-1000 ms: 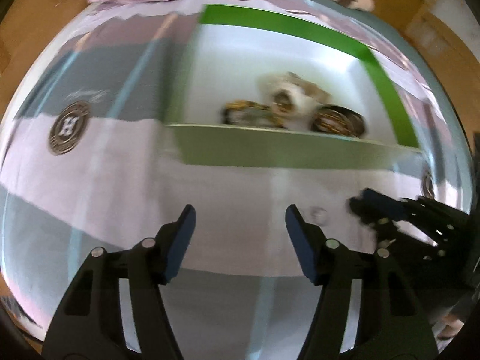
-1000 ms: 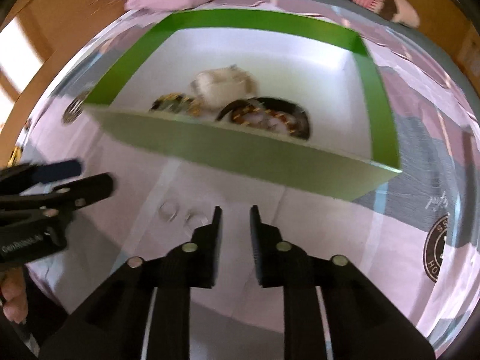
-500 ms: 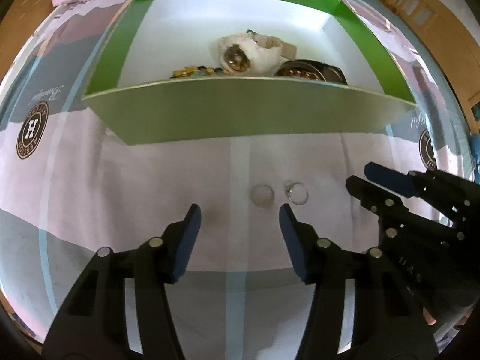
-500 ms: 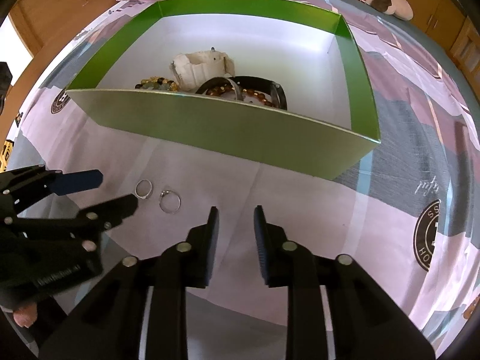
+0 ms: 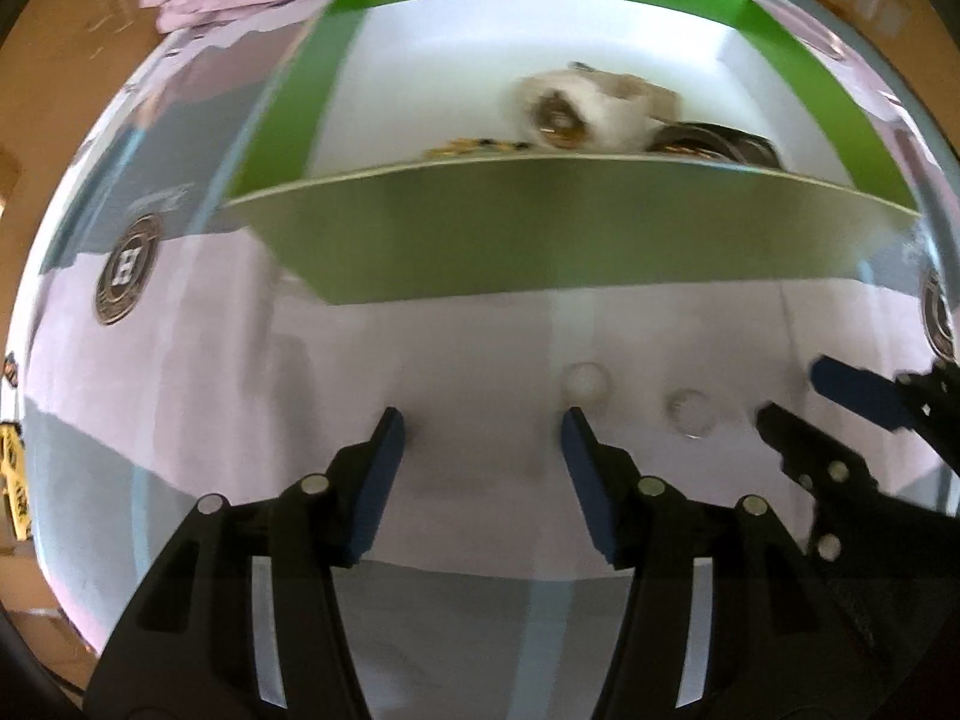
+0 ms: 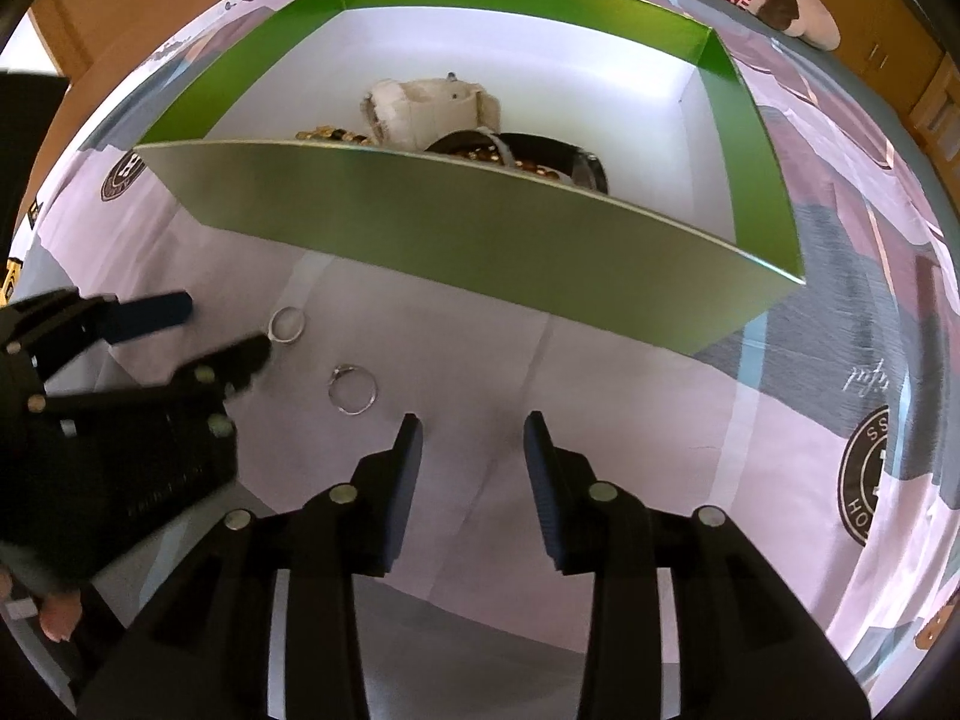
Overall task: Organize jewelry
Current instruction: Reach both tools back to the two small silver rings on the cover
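Hovering over a pink-and-grey printed bedsheet [image 6: 600, 372], the left gripper [image 6: 210, 330] and right gripper [image 6: 471, 432] both hang with jaws apart and empty. Two thin silver rings [image 6: 353, 390] lie on the sheet at ten o'clock of the right gripper, outside the green-walled, white-floored cardboard box [image 6: 456, 228] that holds bracelets. The next move, seemingly, is closing finely on one ring.

Box wall [image 6: 456, 222] hiding bracelets [image 6: 516, 162]
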Action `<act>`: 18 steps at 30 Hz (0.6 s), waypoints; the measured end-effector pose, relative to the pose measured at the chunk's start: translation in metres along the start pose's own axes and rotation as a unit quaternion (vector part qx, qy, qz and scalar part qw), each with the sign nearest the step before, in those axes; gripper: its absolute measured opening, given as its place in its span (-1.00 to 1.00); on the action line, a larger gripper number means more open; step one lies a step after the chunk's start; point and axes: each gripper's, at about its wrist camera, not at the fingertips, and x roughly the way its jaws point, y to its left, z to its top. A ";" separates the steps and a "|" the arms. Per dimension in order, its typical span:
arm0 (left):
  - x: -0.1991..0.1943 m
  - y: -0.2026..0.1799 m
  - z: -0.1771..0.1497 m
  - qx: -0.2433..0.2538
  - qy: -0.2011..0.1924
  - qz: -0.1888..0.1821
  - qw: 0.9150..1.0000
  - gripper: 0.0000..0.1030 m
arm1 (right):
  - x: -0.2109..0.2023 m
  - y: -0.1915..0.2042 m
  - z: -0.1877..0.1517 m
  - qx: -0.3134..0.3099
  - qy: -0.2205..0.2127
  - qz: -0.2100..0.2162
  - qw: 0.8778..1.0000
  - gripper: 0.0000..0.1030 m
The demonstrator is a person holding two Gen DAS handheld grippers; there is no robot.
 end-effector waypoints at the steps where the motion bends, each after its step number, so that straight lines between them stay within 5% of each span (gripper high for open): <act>1: 0.001 0.002 0.001 -0.006 0.001 -0.001 1.000 0.09 | 0.001 0.003 0.001 -0.003 -0.001 0.003 1.000 -0.27; 14: 0.005 0.024 0.011 -0.041 0.007 0.002 0.999 0.09 | 0.015 0.045 0.009 -0.064 -0.034 0.005 0.997 -0.28; 16: 0.005 0.028 0.010 -0.041 0.008 0.002 0.999 0.09 | 0.016 0.044 0.011 -0.057 -0.039 0.011 0.998 -0.60; 18: 0.005 0.030 0.010 -0.040 0.007 0.001 0.999 0.09 | 0.014 0.042 0.010 -0.055 -0.038 0.014 0.998 -0.64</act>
